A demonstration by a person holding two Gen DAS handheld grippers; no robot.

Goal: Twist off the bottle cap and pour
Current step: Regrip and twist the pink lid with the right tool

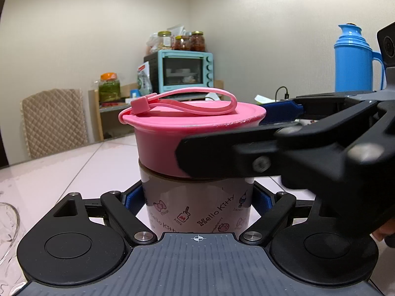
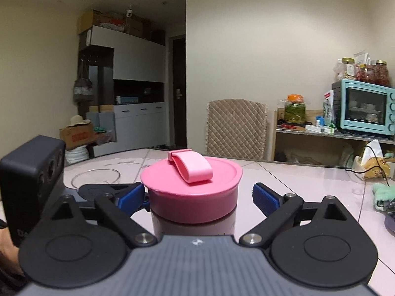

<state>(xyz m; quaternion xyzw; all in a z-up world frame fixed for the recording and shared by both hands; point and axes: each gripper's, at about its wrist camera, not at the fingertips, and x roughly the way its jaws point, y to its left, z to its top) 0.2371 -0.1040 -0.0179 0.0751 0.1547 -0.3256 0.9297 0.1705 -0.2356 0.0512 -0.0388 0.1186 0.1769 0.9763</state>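
Clamping the bottle [image 1: 197, 204] upright on the desk [image 1: 74, 172], the left gripper [image 1: 197, 201] holds firm; the right gripper [image 2: 197, 197] straddles the pink cap [image 2: 192, 192], spread wide.

The left gripper [image 1: 197, 201] clamps its blue-padded fingers [image 1: 130, 198] on the translucent Hello Kitty bottle [image 1: 197, 209]. The right gripper [image 1: 246, 135] reaches sideways around the pink screw cap [image 1: 167, 138], above the pale tiled desk [image 1: 61, 172].

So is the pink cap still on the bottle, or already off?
On. The pink cap sits level on the bottle, only a thin seam between them. How far it is unscrewed: cannot tell.
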